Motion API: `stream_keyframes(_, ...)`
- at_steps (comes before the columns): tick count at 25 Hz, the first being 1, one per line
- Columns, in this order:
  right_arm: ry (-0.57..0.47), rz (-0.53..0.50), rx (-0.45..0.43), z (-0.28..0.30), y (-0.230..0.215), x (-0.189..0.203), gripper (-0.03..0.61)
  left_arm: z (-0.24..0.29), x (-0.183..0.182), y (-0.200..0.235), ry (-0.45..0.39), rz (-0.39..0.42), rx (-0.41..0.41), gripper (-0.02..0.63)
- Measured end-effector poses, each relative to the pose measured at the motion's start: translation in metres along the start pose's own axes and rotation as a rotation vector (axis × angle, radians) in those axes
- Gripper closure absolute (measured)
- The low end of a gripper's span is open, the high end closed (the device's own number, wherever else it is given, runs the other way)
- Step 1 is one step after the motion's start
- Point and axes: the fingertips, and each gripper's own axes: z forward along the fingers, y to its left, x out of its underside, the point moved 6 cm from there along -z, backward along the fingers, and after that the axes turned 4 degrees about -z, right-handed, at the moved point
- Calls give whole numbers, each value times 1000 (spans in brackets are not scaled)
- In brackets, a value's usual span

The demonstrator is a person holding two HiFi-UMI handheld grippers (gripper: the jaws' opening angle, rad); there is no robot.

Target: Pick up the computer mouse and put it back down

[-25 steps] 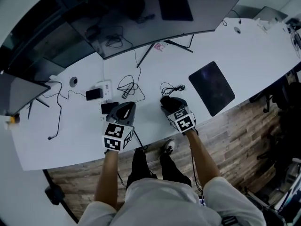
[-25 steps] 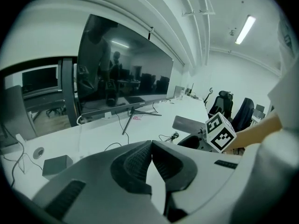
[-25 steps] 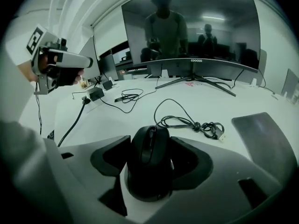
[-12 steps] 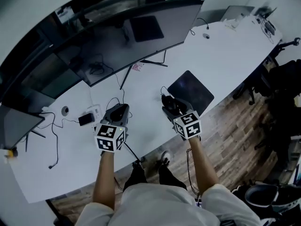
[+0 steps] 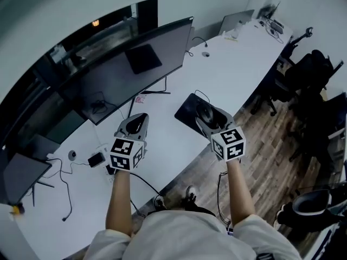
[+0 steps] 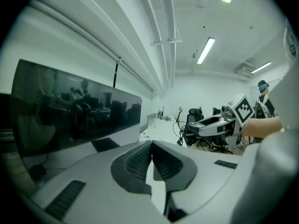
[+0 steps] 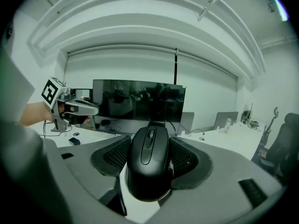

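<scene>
The right gripper (image 5: pixel 212 119) held the mouse (image 5: pixel 207 112) above the mouse pad (image 5: pixel 186 111); the left gripper (image 5: pixel 135 124) hovered over the white surface (image 5: pixel 233 64).

Your shirt (image 5: pixel 184 241), at the bottom of the head view, is pale with short sleeves. The left gripper (image 5: pixel 137 118) and the right gripper (image 5: pixel 205 110) have smooth grey shells. Each carries a white cube (image 5: pixel 126 154) printed with black square markers. Their pads (image 6: pixel 135 164) are dark and finely ribbed. A thin dark cable (image 5: pixel 143 181) hangs below the left cube.
</scene>
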Motion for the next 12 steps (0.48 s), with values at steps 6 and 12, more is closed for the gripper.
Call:
stream_keyframes(6,-38,-19,128,-57,-20,-30,301,-1,-39,-19,-63,81,83,598)
stream_keyframes(12,-45,-9,240,-88,-27,-34,301,12,-52,-35,-87,118,171,598)
